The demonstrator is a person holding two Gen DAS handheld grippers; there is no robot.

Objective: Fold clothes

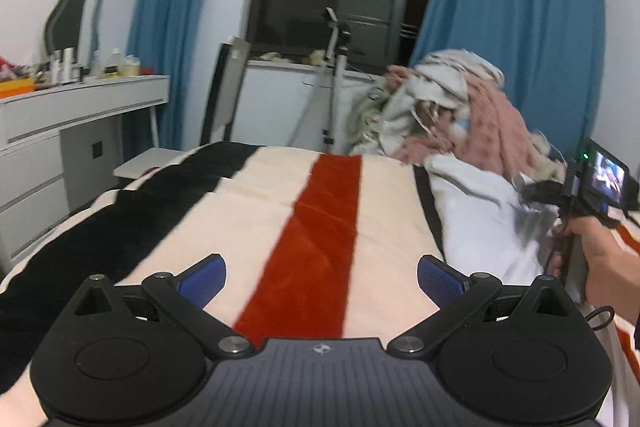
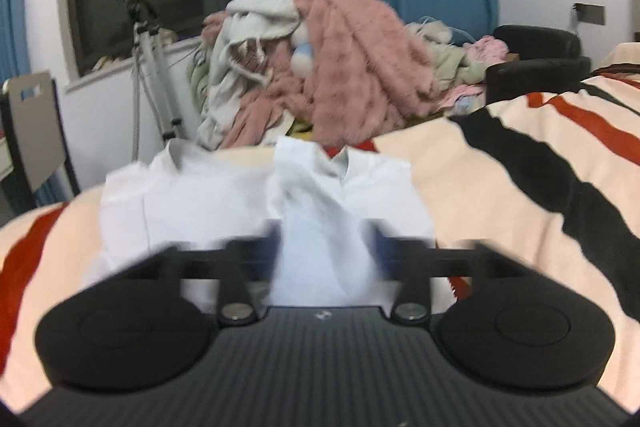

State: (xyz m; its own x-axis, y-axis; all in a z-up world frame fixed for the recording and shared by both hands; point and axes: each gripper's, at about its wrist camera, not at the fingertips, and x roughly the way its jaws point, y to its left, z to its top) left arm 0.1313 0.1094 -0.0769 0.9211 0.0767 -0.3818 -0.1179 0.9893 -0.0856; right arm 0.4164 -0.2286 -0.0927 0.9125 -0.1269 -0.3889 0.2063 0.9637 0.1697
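A white collared shirt (image 2: 208, 195) lies on the striped blanket (image 2: 500, 187), collar toward the far clothes pile. My right gripper (image 2: 324, 251) holds a bunched fold of the shirt between its blurred fingers. The shirt also shows at the right of the left wrist view (image 1: 476, 211), where the right gripper's body and screen (image 1: 592, 183) sit in a hand. My left gripper (image 1: 322, 277) is open and empty, low over the blanket's red stripe (image 1: 320, 227), left of the shirt.
A pile of unfolded clothes, pink and grey-white (image 2: 320, 67), rises at the far side of the bed. A white dresser with bottles (image 1: 80, 107), a chair (image 1: 224, 95) and a tripod (image 1: 332, 83) stand beyond the bed near the window and blue curtains.
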